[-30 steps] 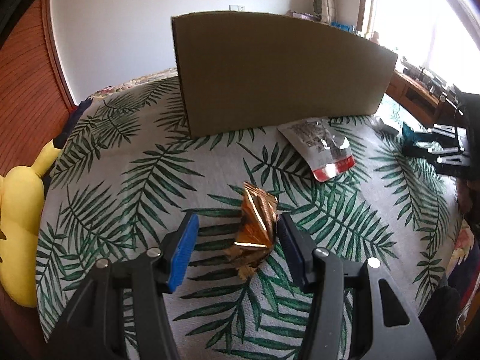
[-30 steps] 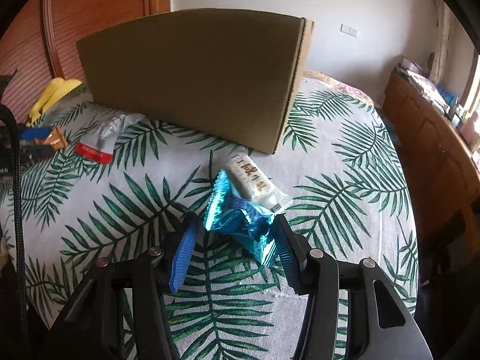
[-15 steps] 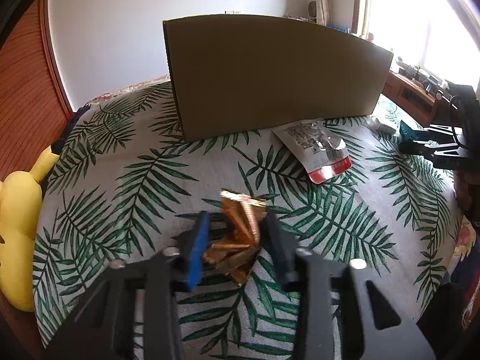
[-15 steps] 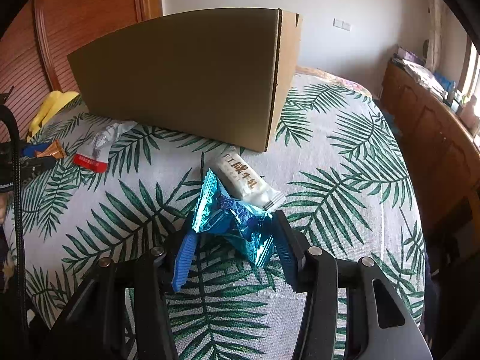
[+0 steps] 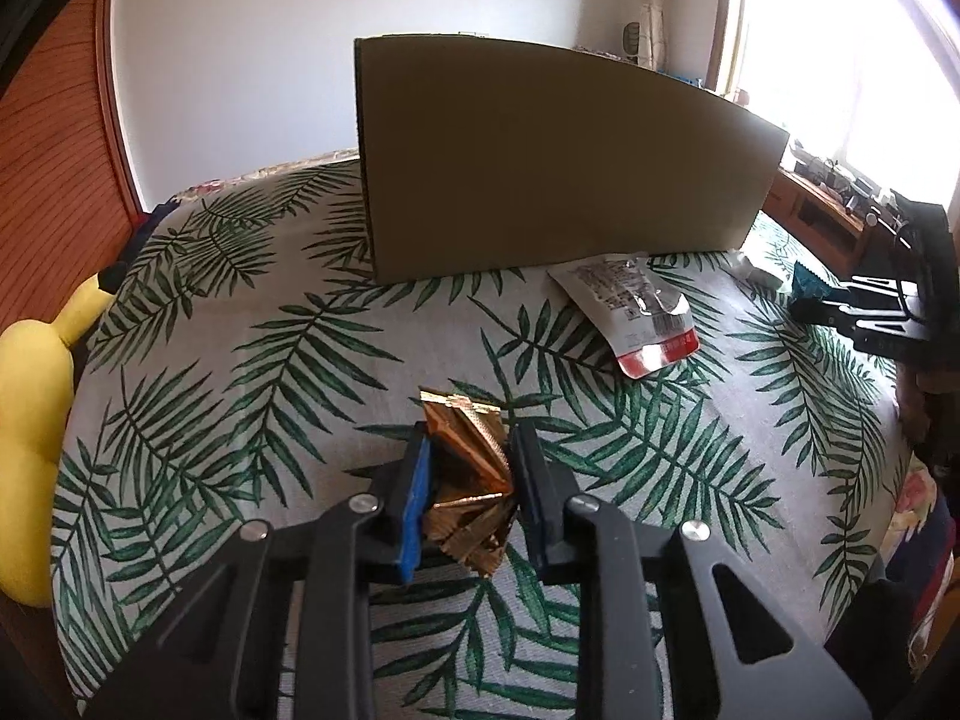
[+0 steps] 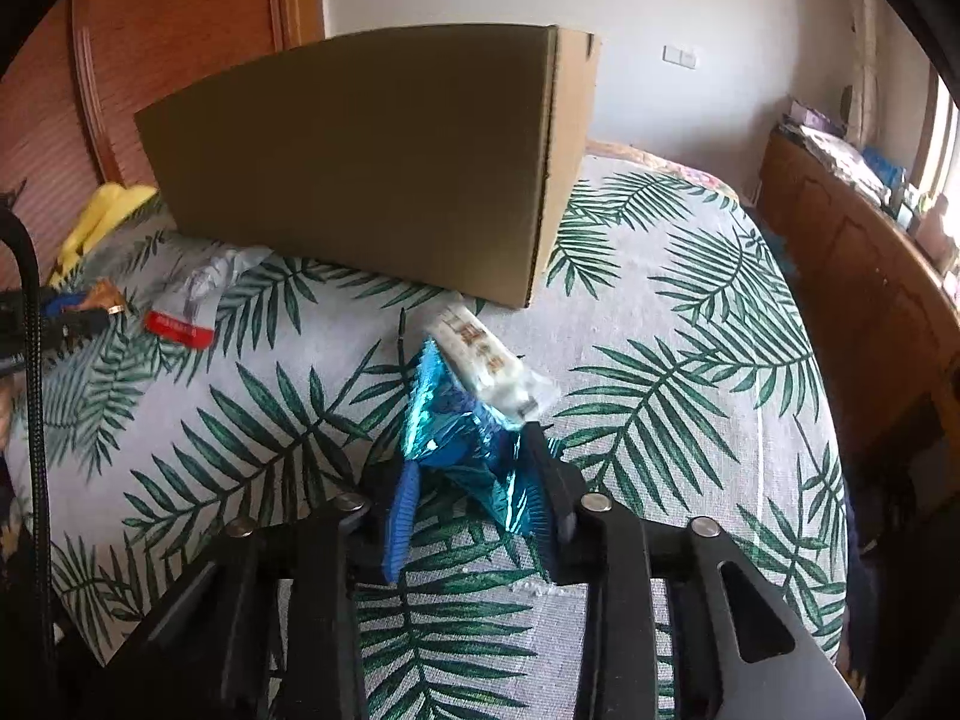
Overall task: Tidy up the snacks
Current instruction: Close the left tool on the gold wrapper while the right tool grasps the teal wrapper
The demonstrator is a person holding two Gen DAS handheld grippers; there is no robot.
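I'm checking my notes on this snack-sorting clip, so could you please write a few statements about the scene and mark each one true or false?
1. The left gripper has a gold foil snack pinched between its pads. True.
2. The right gripper, its jaws closing, has a red packet between its pads. False: a blue foil snack is between them.
3. The cardboard box stands on the palm-leaf cloth. True.
4. The white wrapped bar lies inside the box. False: it lies on the cloth, in front of the box's corner and against the blue foil snack.
5. The clear pouch with a red end lies on the cloth near the box. True.
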